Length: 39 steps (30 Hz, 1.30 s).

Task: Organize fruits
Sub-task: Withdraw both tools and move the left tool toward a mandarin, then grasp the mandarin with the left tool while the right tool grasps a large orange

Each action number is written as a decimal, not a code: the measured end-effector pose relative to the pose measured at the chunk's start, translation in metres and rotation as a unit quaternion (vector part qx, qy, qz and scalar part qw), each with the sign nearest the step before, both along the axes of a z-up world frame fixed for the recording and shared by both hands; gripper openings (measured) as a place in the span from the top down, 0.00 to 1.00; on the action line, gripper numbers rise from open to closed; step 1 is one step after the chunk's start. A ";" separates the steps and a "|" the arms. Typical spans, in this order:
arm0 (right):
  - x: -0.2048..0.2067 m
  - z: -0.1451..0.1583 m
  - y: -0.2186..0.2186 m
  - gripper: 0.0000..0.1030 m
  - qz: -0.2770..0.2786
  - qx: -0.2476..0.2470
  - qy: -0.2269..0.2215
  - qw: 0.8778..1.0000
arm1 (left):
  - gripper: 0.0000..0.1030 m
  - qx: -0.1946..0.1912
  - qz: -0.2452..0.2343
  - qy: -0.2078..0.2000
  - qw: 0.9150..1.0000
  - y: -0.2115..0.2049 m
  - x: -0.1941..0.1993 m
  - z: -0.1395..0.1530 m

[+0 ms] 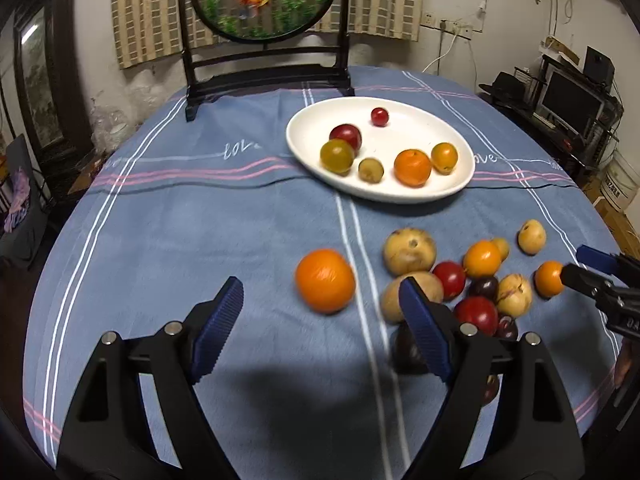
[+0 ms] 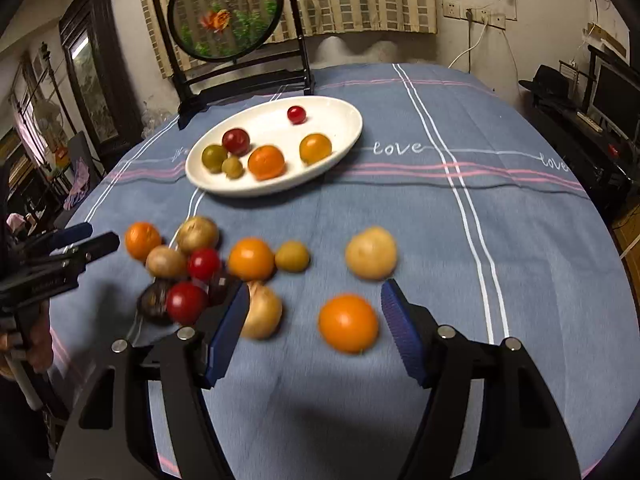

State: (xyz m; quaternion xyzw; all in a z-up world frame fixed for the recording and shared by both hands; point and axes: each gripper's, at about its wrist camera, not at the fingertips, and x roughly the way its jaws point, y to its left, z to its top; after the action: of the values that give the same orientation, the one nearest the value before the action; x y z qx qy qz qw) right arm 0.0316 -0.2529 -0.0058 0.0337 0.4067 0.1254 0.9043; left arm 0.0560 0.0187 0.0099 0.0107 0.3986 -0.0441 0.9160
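From my left gripper (image 1: 320,308), spread wide with one orange (image 1: 325,280) ahead, I see the heaped fruit pile (image 1: 472,280) crowding beside it (six fruits already on the white plate (image 1: 312,128)), then my right gripper (image 2: 314,312), equally wide, around a second orange (image 2: 348,323).

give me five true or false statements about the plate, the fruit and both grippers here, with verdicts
1. The white plate holds six fruits. True.
2. The left gripper is shut on an orange. False: it is open, and the large orange lies on the tablecloth ahead of it.
3. The right gripper is open. True.
4. The plate is bare. False: it holds fruit, including a small red one.
5. More fruit lies loose on the tablecloth. True.
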 end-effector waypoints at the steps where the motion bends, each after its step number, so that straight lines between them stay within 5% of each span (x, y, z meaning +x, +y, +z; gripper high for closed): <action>1: -0.003 -0.001 -0.001 0.33 0.000 0.001 0.002 1.000 | 0.21 0.000 0.002 0.002 1.000 0.002 -0.001 -0.001; 14: -0.025 -0.019 -0.011 0.33 -0.002 0.009 0.022 1.000 | 0.22 0.013 0.013 0.039 0.999 0.004 0.012 -0.025; 23: -0.020 -0.021 -0.021 0.33 -0.008 0.014 0.027 1.000 | 0.43 0.006 0.013 0.076 0.997 -0.002 0.045 -0.043; 27: -0.018 -0.026 -0.023 0.33 -0.010 0.015 0.035 0.999 | 0.57 0.001 0.001 0.078 0.997 -0.008 0.053 -0.045; 31: -0.013 -0.030 -0.023 0.33 -0.012 0.013 0.044 0.999 | 0.58 0.028 -0.013 0.068 0.997 -0.018 0.053 -0.043; 39: 0.005 -0.037 -0.018 0.33 -0.030 -0.016 0.064 0.997 | 0.58 0.000 -0.010 0.041 0.999 -0.006 0.029 -0.025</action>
State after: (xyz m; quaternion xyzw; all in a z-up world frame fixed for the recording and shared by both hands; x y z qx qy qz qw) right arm 0.0370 -0.2704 -0.0423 0.0393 0.4641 0.0895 0.8804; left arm 0.0854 0.0130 -0.0148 0.0125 0.4360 -0.0537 0.8982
